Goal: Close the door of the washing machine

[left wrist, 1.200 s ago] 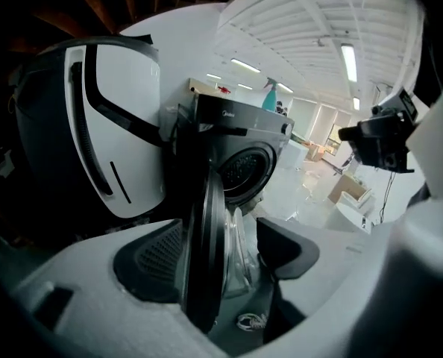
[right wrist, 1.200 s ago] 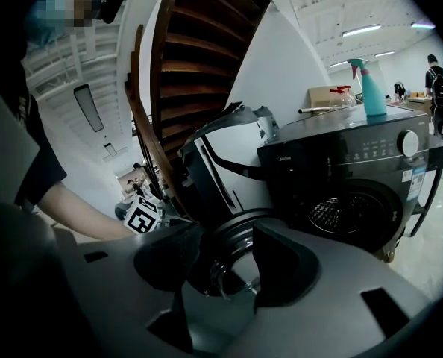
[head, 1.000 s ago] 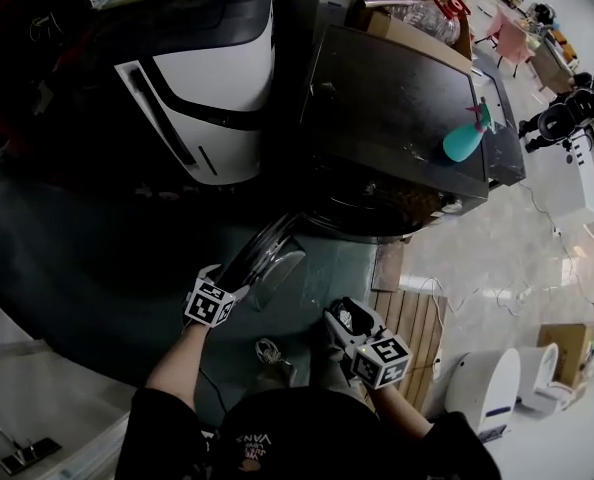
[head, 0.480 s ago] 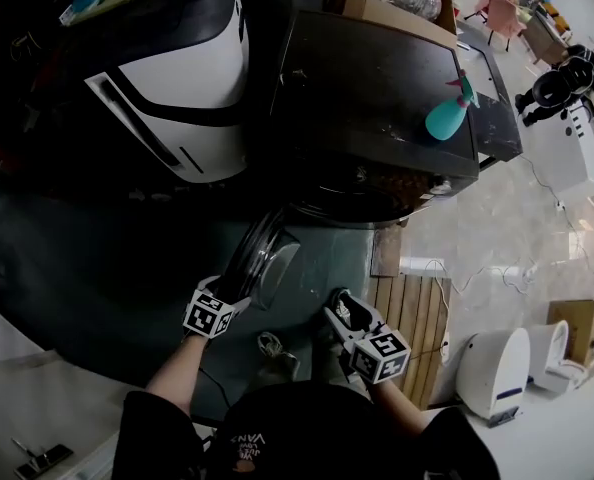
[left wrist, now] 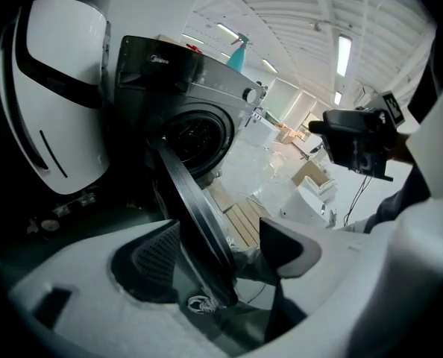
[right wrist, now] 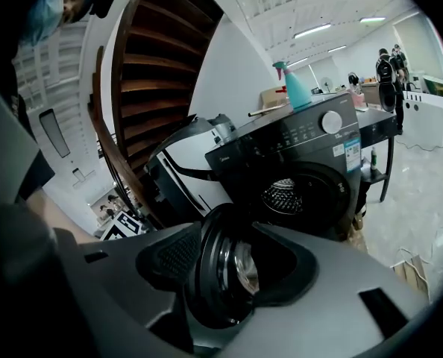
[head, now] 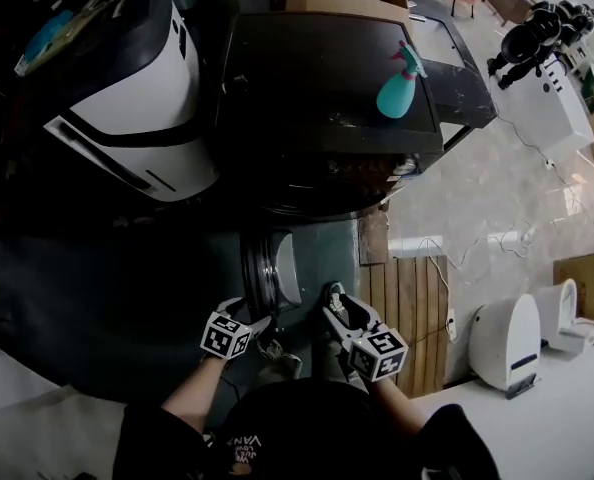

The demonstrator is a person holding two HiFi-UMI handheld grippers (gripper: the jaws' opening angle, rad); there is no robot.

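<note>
Where dark floor (head: 97,288) meets a pallet (head: 407,313), the door (head: 269,268) of the washer (head: 327,98) hangs ajar. Its rim sits between the left claw (left wrist: 221,250)'s parted jaws, which have just been narrowing. The right claw (right wrist: 229,267) gapes empty beside it.

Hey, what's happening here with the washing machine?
A person with a gripper in each hand is working on the door of a dark front-loading washing machine. The door stands swung well out from the machine's front. The left gripper has the door's rim between its jaws, which have just been closing a little but are wide and not pressing on it. The right gripper is open too, aimed at the door's glass. The door is not yet shut.
</note>
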